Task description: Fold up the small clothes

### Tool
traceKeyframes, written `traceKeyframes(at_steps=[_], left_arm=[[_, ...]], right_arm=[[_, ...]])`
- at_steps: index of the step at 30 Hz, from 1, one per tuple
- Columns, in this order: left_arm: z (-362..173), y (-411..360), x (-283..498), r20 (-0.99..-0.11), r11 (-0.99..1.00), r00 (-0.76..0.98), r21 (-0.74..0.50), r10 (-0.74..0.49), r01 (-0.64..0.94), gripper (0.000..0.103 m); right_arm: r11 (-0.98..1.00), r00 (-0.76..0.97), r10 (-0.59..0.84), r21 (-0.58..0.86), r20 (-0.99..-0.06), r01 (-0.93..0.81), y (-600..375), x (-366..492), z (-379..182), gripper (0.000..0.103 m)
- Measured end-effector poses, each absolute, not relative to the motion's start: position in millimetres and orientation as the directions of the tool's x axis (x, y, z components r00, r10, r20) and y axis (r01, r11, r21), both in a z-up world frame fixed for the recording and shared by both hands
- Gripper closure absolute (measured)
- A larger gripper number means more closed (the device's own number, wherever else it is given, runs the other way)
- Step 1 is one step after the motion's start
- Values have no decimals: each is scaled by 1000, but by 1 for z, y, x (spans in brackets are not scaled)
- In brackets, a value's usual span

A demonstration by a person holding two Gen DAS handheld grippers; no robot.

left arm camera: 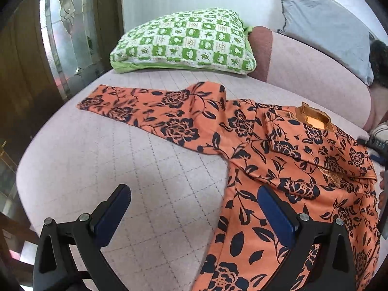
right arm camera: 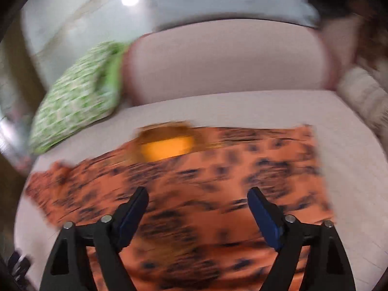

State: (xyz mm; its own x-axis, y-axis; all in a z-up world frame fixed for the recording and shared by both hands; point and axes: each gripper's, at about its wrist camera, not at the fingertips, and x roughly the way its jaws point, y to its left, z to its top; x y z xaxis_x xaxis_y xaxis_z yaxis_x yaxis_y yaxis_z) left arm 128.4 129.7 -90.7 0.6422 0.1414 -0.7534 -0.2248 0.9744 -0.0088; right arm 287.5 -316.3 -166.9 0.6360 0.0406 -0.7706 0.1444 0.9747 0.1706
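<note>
An orange garment with a dark floral print (left arm camera: 278,160) lies flat on the pale pink quilted seat (left arm camera: 150,169). One long sleeve (left arm camera: 150,111) stretches out to the left. Its gold collar (left arm camera: 315,117) is at the far right. My left gripper (left arm camera: 194,194) is open and empty, hovering above the garment's left edge, its right finger over the cloth. In the blurred right wrist view the same garment (right arm camera: 194,181) spreads across the seat, collar (right arm camera: 167,143) at the far side. My right gripper (right arm camera: 197,195) is open and empty just above the cloth.
A green and white checked pillow (left arm camera: 184,41) rests at the back left of the seat and also shows in the right wrist view (right arm camera: 75,97). A grey cushion (left arm camera: 325,21) leans on the padded backrest (left arm camera: 315,72). A glass door (left arm camera: 70,36) stands at left.
</note>
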Motion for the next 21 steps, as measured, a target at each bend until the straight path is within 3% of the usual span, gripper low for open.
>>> traceKeyframes(at_steps=[3,10,21], left_arm=[[-81,127,123,-751,973,640,13,162,-230,0],[-61,121,114,-731,971,652,55,199,-234,0],[-17,109,94,-653,935,675,176,344,-307,0]], right_arm=[[962,418,105,198,-902,186,-336,312,-221,10],[950,593,176,294,-786,108,-320,292,-168,10],[954,599,242,301,-764,-2,-305,206,-163,10]])
